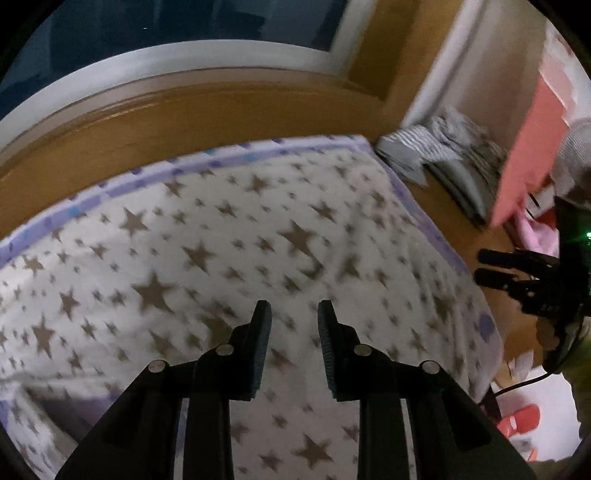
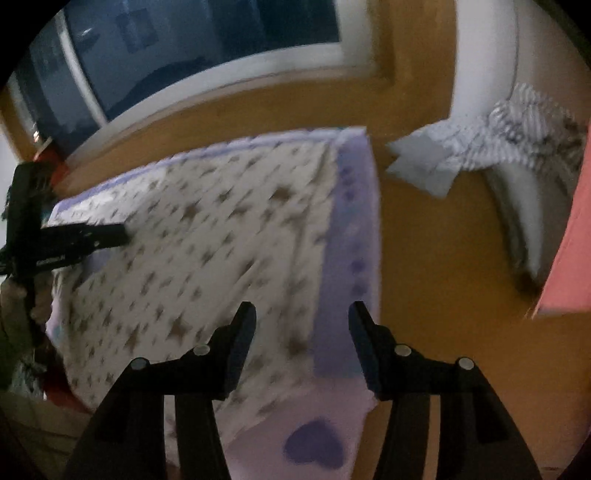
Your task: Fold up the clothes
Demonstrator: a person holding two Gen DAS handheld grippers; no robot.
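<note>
A white cloth with brown stars (image 1: 221,240) lies spread flat on a lilac mat (image 1: 221,153) on the wooden floor; it also shows in the right wrist view (image 2: 207,236). My left gripper (image 1: 294,314) hovers over the cloth's near middle, open and empty. It shows at the left of the right wrist view (image 2: 123,232). My right gripper (image 2: 302,314) is open and empty above the cloth's right edge and the mat's lilac border (image 2: 354,229). It shows at the right of the left wrist view (image 1: 480,266), beside the mat.
A pile of grey and striped folded clothes (image 1: 443,147) lies by the wall at the back right, also in the right wrist view (image 2: 517,140). A pink-red panel (image 1: 532,147) stands at the right. Wooden floor (image 2: 443,258) surrounds the mat; a window (image 1: 184,29) is behind.
</note>
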